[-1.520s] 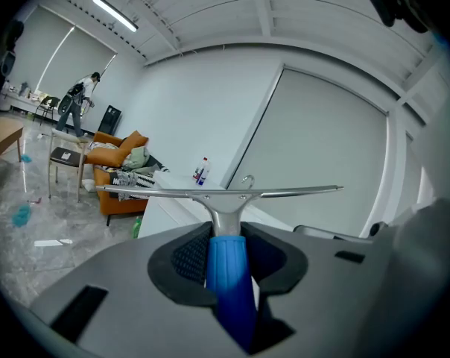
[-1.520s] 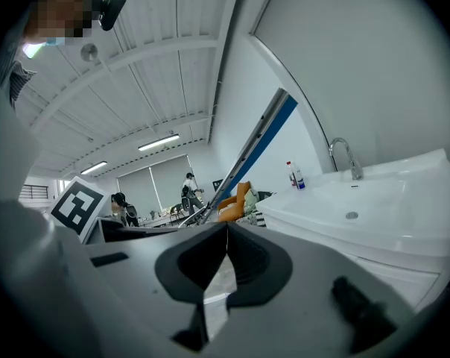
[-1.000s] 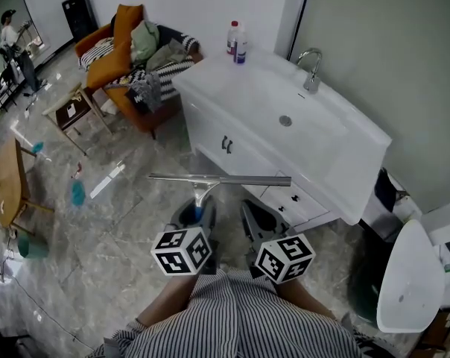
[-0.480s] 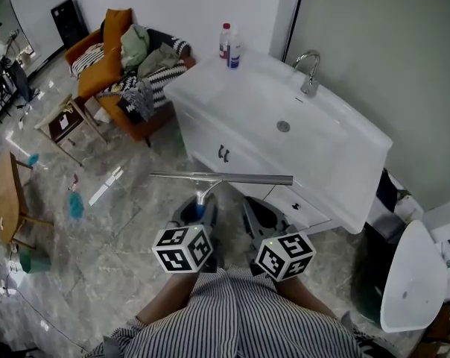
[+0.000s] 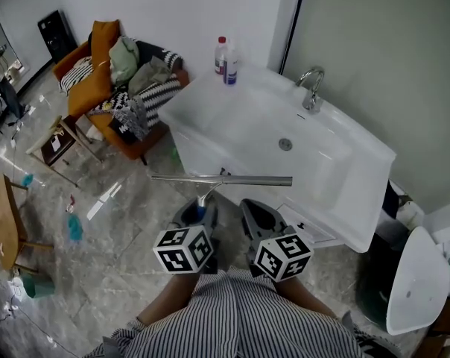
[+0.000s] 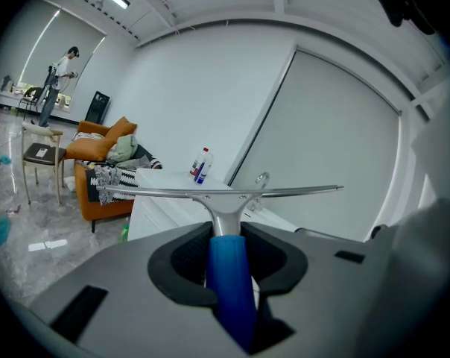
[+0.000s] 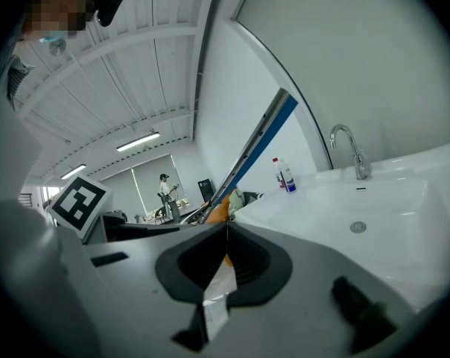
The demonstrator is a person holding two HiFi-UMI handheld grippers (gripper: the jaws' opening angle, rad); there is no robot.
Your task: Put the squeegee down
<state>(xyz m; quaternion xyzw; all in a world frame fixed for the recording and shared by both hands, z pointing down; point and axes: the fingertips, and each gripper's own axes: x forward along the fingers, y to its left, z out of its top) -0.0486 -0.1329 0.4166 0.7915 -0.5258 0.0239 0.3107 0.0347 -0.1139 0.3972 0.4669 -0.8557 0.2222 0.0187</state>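
The squeegee (image 5: 221, 180) has a long metal blade held level and crosswise, and a blue handle. My left gripper (image 5: 197, 209) is shut on that blue handle (image 6: 226, 263), with the blade (image 6: 217, 192) out ahead of the jaws. In the head view the blade hangs in front of the near edge of the white sink cabinet (image 5: 210, 136). My right gripper (image 5: 258, 215) is beside the left one, its pads (image 7: 225, 256) pressed together with nothing between them. The squeegee blade (image 7: 258, 144) crosses the right gripper view as a slanting strip.
The sink cabinet has a chrome tap (image 5: 312, 88) and a bottle (image 5: 225, 60) at its back left corner. An orange armchair (image 5: 98, 58) piled with clothes stands to the left. A small chair (image 5: 57, 144), a wooden table (image 5: 5, 218) and a white rounded fixture (image 5: 415, 282) are nearby.
Both grippers and the squeegee have moved toward the sink cabinet; the blade now lies against its near edge in the head view. The grip on the handle is unchanged.
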